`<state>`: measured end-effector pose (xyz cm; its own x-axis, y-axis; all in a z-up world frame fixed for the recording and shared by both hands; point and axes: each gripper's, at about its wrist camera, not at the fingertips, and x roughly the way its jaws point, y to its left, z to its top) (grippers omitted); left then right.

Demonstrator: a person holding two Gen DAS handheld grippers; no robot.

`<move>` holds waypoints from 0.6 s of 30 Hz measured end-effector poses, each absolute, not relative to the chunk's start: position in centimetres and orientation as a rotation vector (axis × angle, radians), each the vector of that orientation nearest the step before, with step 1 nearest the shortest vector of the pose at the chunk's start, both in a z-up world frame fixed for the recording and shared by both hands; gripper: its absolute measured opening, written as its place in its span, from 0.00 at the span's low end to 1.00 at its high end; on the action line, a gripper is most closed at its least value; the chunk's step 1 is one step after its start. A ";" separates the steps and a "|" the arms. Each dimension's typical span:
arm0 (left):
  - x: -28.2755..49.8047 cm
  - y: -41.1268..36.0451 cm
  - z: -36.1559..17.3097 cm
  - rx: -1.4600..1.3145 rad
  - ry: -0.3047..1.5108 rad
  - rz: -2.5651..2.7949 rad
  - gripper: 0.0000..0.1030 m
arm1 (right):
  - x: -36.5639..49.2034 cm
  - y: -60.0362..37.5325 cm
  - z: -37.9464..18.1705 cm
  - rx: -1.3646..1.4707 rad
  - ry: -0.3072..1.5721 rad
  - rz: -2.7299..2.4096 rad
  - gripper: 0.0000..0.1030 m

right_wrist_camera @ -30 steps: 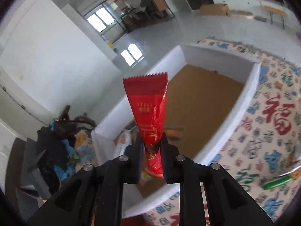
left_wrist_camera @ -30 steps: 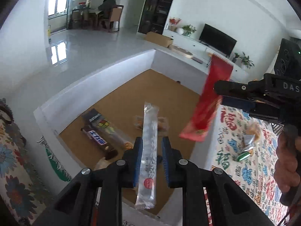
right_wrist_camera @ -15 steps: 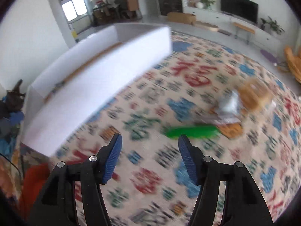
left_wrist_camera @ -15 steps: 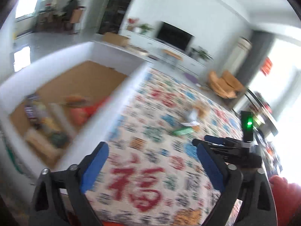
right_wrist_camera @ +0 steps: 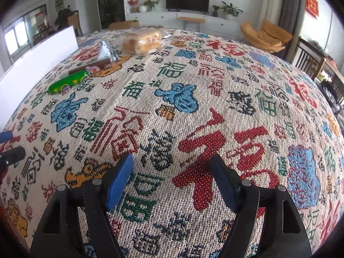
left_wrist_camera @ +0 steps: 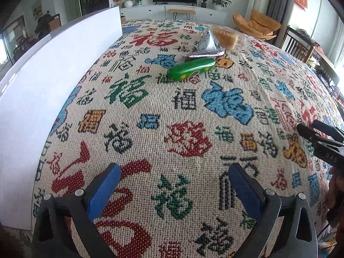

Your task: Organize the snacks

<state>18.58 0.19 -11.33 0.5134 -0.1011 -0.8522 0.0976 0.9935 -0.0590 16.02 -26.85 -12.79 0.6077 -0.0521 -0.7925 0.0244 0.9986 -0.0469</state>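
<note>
Looking ahead past both empty sets of jaws, we are finding the green snack (left_wrist_camera: 191, 68) lying on the patterned worktop (left_wrist_camera: 182, 129), just beside the brown bar (left_wrist_camera: 204, 54), foil packet (left_wrist_camera: 209, 39) and bread (right_wrist_camera: 140, 39). Left gripper (left_wrist_camera: 173, 190) is standing wide apart; right gripper (right_wrist_camera: 172, 181) has just been opening. We are judging the left one better aligned: the snack lies ahead of it, long axis crosswise.

Each black claw (left_wrist_camera: 172, 189) has 2 blue pads (left_wrist_camera: 103, 190) and silver screws.
</note>
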 end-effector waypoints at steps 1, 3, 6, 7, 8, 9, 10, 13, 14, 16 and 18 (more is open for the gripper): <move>18.6 -0.2 -11.4 0.016 1.007 -0.106 0.97 | 16.2 -27.1 -13.0 -0.021 0.921 -0.056 0.84; 18.7 -0.7 -11.8 0.045 1.013 -0.088 1.00 | 16.1 -28.1 -13.5 0.018 0.927 -0.050 0.86; 18.7 -0.6 -11.9 0.036 1.000 -0.083 1.00 | 16.1 -28.1 -13.6 0.006 0.926 -0.056 0.85; 18.6 -0.6 -11.8 0.035 0.998 -0.083 1.00 | 16.1 -28.2 -13.8 0.007 0.926 -0.056 0.85; 18.5 -0.6 -11.7 0.035 0.997 -0.084 1.00 | 16.1 -28.1 -13.7 0.007 0.926 -0.055 0.85; 18.5 -0.6 -11.7 0.036 0.996 -0.084 1.00 | 16.0 -28.2 -13.7 0.005 0.926 -0.055 0.85; 18.5 -0.6 -11.7 0.036 0.995 -0.085 1.00 | 16.1 -28.2 -13.7 0.005 0.925 -0.056 0.85; 18.6 -0.6 -11.7 0.037 0.994 -0.084 1.00 | 16.1 -28.2 -13.7 0.006 0.925 -0.056 0.86; 18.6 -0.6 -11.7 0.036 0.994 -0.084 1.00 | 16.1 -28.2 -13.7 0.006 0.925 -0.056 0.86; 18.6 -0.6 -11.7 0.037 0.995 -0.084 1.00 | 16.1 -28.2 -13.7 0.006 0.925 -0.056 0.86; 18.5 -0.6 -11.7 0.037 0.995 -0.084 1.00 | 16.1 -28.2 -13.8 0.006 0.925 -0.056 0.86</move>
<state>18.55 -0.61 -11.73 0.5418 -0.0538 -0.8388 0.0874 0.9961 -0.0074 16.09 -28.22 -13.76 0.6005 -0.0454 -0.7984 0.0504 0.9986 -0.0188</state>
